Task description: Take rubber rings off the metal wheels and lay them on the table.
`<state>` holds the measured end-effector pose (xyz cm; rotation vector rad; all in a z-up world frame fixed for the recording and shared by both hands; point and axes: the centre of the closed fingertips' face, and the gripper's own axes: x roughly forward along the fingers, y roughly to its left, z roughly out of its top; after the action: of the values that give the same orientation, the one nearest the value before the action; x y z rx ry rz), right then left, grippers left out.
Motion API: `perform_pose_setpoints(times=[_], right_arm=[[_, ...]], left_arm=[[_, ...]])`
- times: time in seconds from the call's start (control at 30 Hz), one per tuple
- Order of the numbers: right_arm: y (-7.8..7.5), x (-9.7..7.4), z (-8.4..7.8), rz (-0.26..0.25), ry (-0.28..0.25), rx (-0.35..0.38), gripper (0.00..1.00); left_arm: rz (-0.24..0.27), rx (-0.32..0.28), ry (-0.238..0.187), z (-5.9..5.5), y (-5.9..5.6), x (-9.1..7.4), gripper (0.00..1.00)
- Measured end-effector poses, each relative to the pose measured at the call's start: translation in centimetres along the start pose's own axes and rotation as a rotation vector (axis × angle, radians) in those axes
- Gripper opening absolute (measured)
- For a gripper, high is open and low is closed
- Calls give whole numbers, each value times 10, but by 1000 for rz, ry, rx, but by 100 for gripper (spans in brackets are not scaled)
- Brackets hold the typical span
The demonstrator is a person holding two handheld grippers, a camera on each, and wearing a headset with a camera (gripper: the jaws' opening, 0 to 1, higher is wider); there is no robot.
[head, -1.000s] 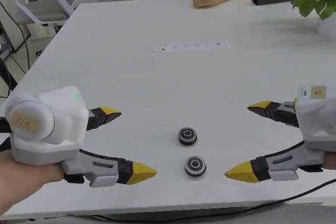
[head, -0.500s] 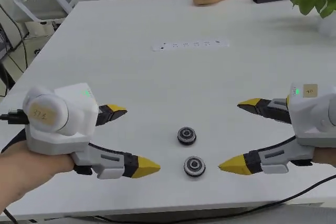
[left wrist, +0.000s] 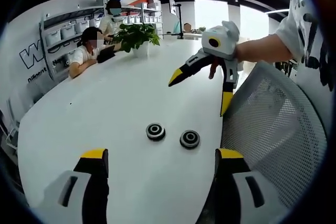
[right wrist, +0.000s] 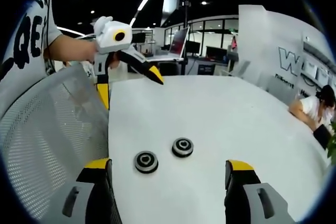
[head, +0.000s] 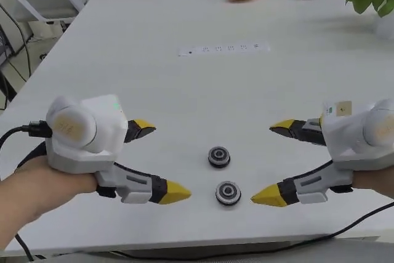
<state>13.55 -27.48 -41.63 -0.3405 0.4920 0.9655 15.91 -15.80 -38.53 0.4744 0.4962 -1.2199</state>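
Your right gripper (right wrist: 168,165) has its jaws spread wide. Just ahead, the near wheel (right wrist: 146,161) and far wheel (right wrist: 182,147) lie close together on the table (right wrist: 226,114). Your left gripper (right wrist: 128,88) hangs beyond, jaws apart.

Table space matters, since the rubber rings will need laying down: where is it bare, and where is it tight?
Bare: the wide stretch of table between the power strip and the far wheel. Crowded: between the left gripper and right gripper, where the near wheel also sits close to the table's front edge.
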Motion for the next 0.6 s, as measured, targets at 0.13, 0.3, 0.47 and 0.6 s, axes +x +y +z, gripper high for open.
perform_pose_setpoints(times=[0.13, 0.3, 0.47, 0.6], right_arm=[[3, 6, -3, 12, 10, -12, 87], [8, 15, -8, 34, 24, -21, 84], [12, 21, -13, 59, 45, -29, 82], [14, 24, -16, 71, 53, -33, 79]], left_arm=[[-11, 4, 1, 2, -2, 6, 80], [-38, 4, 9, 2, -8, 14, 80], [-55, 27, 31, 0, -13, 21, 79], [-69, 30, 38, -2, -15, 27, 78]])
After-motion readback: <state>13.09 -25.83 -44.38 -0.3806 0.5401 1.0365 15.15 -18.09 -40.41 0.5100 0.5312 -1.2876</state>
